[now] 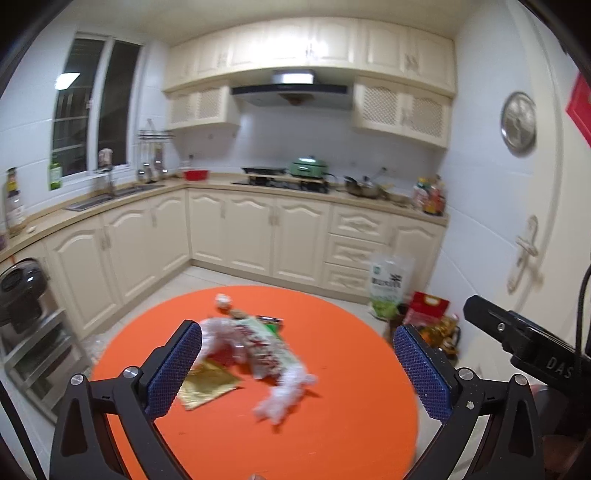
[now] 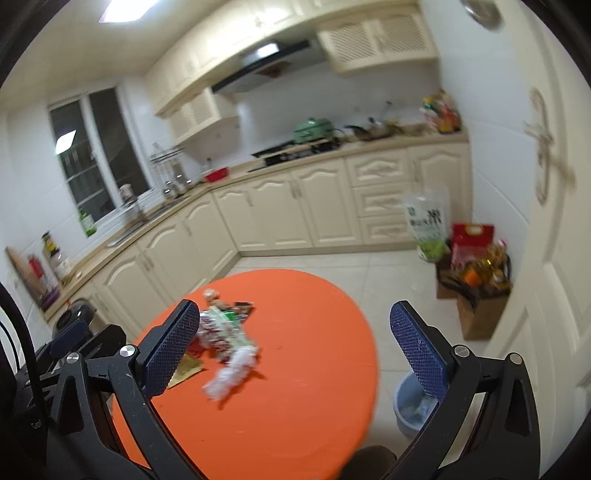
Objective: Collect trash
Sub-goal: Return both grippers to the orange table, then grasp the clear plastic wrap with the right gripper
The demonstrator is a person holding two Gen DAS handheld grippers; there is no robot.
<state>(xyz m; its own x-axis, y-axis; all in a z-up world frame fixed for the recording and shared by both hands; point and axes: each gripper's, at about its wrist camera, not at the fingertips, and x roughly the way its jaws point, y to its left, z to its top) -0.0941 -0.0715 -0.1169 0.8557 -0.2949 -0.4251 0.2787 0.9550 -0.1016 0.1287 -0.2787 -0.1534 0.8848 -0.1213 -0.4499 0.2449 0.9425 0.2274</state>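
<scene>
With both the left claw (image 1: 295, 365) and right claw (image 2: 293, 345) wide open and empty, lower over near crumpled plastic (image 1: 284, 398), then carry to blue bin (image 2: 412, 410) right of the orange desk (image 1: 332, 424).

Cream L-shaped cabinets (image 1: 258, 232) under white tiled walls (image 1: 295, 136) — dark window (image 1: 92, 107) at left, hood (image 1: 291, 94) over hob (image 1: 280, 182). Pale tiled floor (image 2: 369, 280), white door (image 1: 532, 206) at right — ceiling light (image 2: 122, 11) on.

Orange table (image 1: 332, 424), gold wrapper (image 1: 207, 386), pale blue bin (image 2: 410, 406), cream cabinets (image 1: 258, 232), blue dimpled gripper pads (image 1: 424, 373).
</scene>
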